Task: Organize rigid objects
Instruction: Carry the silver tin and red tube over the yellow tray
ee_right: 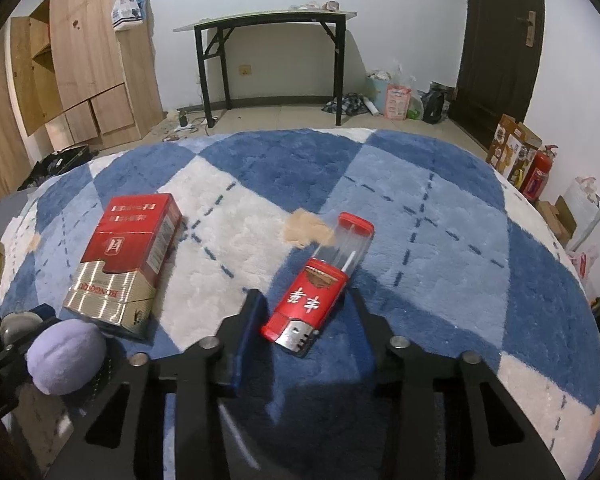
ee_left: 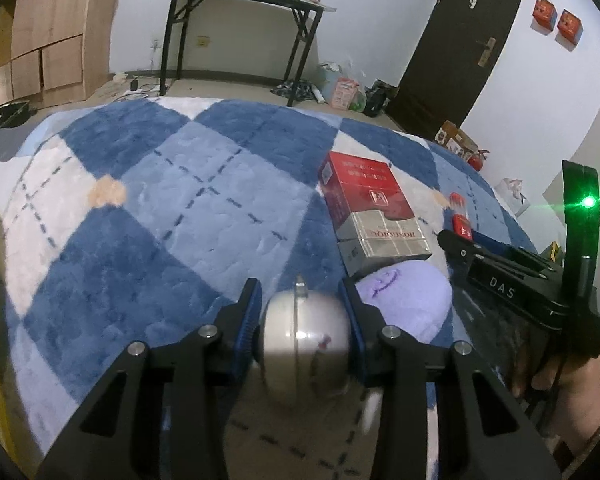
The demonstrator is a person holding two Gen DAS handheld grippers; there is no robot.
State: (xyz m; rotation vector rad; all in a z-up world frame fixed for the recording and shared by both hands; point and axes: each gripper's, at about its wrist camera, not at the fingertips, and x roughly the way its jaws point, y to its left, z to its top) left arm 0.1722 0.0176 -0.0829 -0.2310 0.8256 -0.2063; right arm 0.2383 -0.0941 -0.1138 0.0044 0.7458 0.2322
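In the left wrist view, the left gripper [ee_left: 300, 336] was clamped on a silver ball [ee_left: 305, 344] above the blue checked blanket [ee_left: 140, 208], with a cigarette pack [ee_left: 374, 216] and purple plush toy [ee_left: 408, 300] just ahead. In the right wrist view, the right gripper [ee_right: 306, 320] had its fingers apart around the near end of a red lighter [ee_right: 316, 292] lying on the blanket, the pack to its left

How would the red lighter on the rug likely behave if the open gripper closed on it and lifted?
The lighter looks rigid, so it probably won't bend. Its smooth plastic may slip between the right gripper fingers. Lying flat on the plush rug, it seems unlikely to roll.
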